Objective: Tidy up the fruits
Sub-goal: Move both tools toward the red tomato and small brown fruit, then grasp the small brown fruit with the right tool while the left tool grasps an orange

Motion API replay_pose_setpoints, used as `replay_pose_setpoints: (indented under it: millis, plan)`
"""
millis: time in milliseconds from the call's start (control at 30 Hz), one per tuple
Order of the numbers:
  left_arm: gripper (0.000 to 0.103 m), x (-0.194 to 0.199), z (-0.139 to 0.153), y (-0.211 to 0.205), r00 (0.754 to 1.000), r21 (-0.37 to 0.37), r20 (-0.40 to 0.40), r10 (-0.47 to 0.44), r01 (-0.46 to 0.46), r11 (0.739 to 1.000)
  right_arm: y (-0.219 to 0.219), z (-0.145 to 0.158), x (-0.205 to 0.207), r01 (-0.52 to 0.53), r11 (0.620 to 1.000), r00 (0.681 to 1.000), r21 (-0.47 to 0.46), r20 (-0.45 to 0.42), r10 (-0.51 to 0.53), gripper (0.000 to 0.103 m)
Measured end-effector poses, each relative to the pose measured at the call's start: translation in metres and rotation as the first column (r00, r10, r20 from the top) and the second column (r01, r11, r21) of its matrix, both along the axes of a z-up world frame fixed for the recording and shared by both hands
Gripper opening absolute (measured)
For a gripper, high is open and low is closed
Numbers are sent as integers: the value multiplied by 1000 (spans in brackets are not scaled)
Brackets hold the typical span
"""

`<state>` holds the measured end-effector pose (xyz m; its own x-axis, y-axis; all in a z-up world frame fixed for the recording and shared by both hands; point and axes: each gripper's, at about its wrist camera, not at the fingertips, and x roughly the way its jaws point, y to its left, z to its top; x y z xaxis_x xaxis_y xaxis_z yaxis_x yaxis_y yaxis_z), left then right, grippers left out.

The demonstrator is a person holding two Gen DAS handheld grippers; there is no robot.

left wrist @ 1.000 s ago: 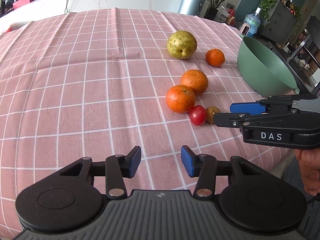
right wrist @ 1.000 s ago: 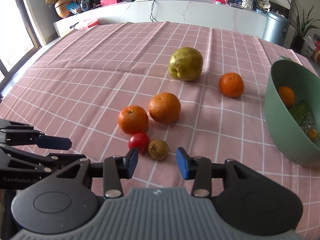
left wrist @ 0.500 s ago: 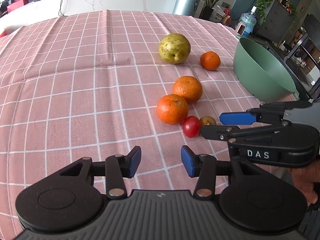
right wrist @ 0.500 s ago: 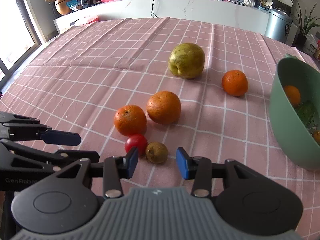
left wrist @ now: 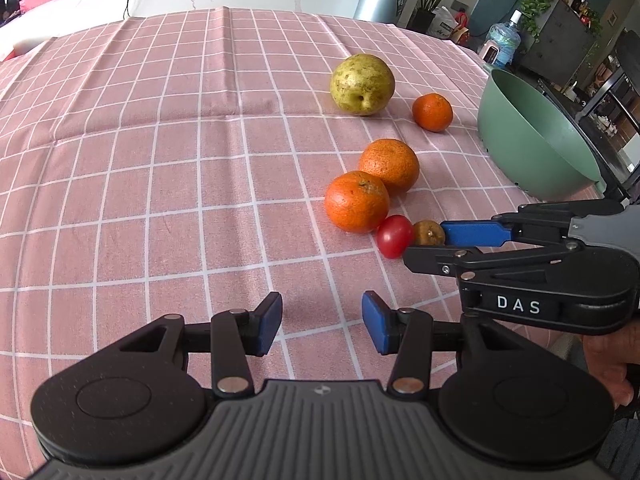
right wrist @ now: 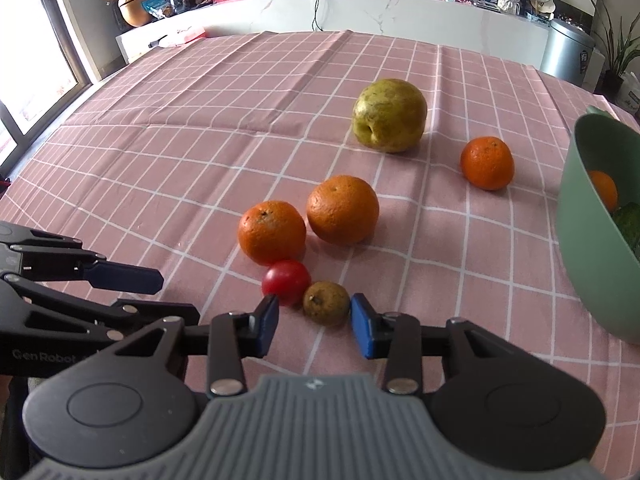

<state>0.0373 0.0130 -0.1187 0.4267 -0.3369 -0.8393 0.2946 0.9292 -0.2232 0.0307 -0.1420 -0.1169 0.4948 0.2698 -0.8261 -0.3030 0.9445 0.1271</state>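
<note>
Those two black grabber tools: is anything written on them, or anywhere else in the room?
"DAS": white letters on the side of the right gripper.
"GenRobot", faint and cut off after that: on the side of the left gripper.
Labels on the grey bin and the counter boxes: too small to read.

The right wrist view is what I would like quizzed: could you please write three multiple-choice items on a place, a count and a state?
1. What lies between the right gripper's open fingers?
A. small brownish-green fruit
B. pear
C. bowl

2. How many oranges lie on the cloth, outside the bowl?
A. one
B. three
C. five

3. The left gripper is
A. shut on a tomato
B. shut on nothing
C. open, empty

Answers:
1 A, the small brownish-green fruit sits between the blue pads.
2 B, two large oranges and a smaller one.
3 C, only pink tablecloth shows in its gap.
</note>
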Motion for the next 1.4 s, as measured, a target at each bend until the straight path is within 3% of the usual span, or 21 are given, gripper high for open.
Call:
replay_pose_setpoints:
  millis: [167, 300, 800, 1400]
  plan:
    - [55, 3, 2, -4, 1000, 4, 4, -4, 4, 1000, -7, -2, 5, 2, 1000, 1000, -2, -7, -2, 19]
    - [55, 2, 2, -9, 1000, 12, 4, -16, 16, 1000, -12, -2, 8, 5, 1000, 1000, 27, -18, -4, 18]
    - [57, 9, -2, -44, 998, -21, 4, -67, 67, 998, -49, 6, -11, 31, 999, 999, -43, -13, -31, 17]
    - [57, 36, 9, -32, 998, 24, 30, -58, 58, 998, -43, 2, 1, 46, 999, 999, -19, 8, -46, 21]
